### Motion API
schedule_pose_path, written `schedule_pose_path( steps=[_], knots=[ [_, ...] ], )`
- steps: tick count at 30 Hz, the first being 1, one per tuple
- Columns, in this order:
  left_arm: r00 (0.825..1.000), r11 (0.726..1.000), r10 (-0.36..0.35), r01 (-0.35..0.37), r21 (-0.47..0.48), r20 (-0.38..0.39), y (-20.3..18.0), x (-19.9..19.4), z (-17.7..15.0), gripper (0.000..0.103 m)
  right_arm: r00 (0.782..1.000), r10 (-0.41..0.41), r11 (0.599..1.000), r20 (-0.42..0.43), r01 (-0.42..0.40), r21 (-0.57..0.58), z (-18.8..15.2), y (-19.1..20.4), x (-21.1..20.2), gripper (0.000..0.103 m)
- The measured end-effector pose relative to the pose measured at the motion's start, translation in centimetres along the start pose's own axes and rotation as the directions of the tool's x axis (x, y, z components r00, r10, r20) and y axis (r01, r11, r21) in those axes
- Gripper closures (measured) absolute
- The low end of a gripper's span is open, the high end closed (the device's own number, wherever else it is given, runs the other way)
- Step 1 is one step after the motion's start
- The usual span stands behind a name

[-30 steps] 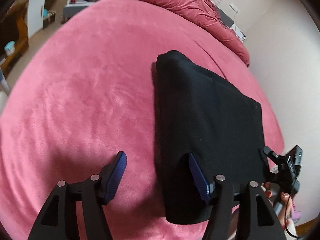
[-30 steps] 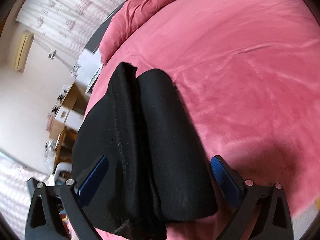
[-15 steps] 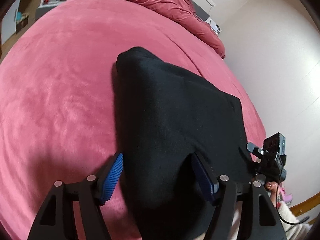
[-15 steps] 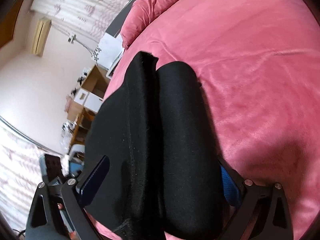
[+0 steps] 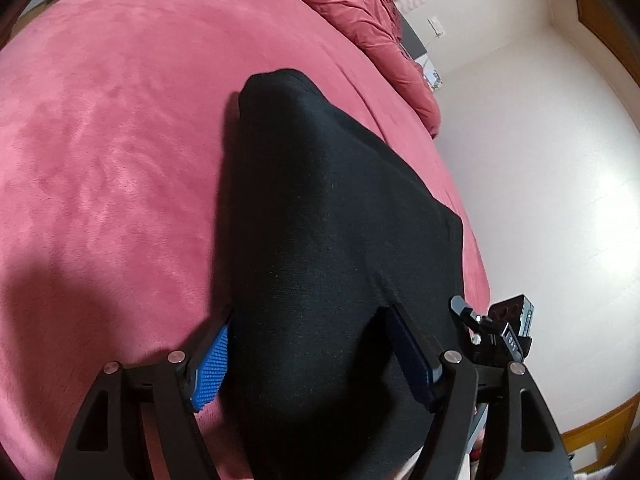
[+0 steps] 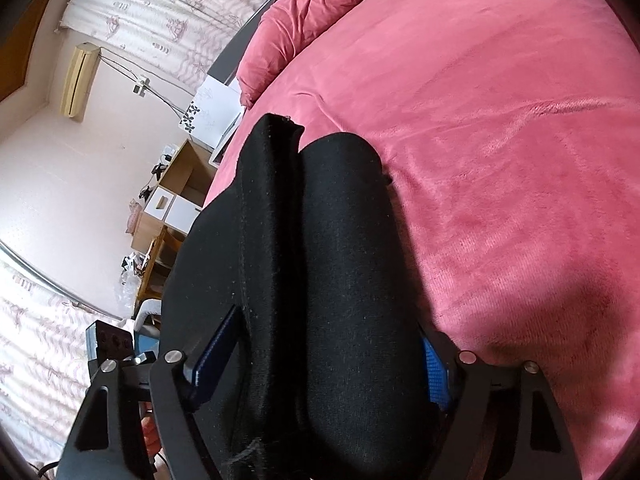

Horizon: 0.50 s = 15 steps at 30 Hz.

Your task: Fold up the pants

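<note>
Each gripper was built of matte black plastic: two angular arms with triangular cut-outs, fastened by round silver screw heads at the joints. The left gripper (image 5: 308, 356) carried blue ribbed pads (image 5: 212, 364) on the inner faces of its fingers, and the right gripper (image 6: 320, 364) bore the same blue textured pads (image 6: 434, 376). In the left wrist view, the other gripper showed at the right as a small black box-shaped module with a grey-blue edge, a silver screw and a white-lettered label too small to read.

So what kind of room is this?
Most likely a bedroom: a wide bed under a pink cover, patterned curtains, and a wall air conditioner above shelves of household clutter.
</note>
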<state>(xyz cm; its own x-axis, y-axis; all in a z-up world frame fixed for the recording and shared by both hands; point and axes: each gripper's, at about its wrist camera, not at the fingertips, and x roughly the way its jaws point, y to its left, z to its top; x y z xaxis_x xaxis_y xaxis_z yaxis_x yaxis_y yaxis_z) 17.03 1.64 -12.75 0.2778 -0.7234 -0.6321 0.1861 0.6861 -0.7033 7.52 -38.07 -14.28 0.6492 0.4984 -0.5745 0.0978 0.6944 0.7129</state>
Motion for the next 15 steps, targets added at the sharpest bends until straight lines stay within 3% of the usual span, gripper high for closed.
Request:
schedule_pose_path(
  steps=[2, 6, 10, 15],
  knots=[
    [1.000, 1.000, -0.007, 0.007, -0.002, -0.001, 0.2, 0.6, 0.2, 0.028, 1.000, -0.004, 1.000, 0.003, 0.004, -0.018, 0.0, 0.0, -0.2, 0.030],
    [0.998, 0.999, 0.037, -0.038, 0.031, 0.041, -0.4, 0.7, -0.8, 0.028, 0.999, -0.044, 0.997, 0.017, 0.045, -0.060, -0.2, 0.8, -0.1, 0.037],
    [0.994, 0.992, 0.088, -0.092, 0.081, 0.057, -1.6, 0.6, -1.1, 0.039, 0.991, -0.125, 0.982, 0.049, 0.130, -0.134, -0.7, 2.5, 0.0, 0.040],
    [0.988, 0.979, 0.131, -0.143, 0.147, 0.085, -3.2, 0.0, -1.1, 0.053, 0.984, -0.160, 0.970, 0.073, 0.171, -0.174, -0.7, 3.2, 0.0, 0.043]
  ],
)
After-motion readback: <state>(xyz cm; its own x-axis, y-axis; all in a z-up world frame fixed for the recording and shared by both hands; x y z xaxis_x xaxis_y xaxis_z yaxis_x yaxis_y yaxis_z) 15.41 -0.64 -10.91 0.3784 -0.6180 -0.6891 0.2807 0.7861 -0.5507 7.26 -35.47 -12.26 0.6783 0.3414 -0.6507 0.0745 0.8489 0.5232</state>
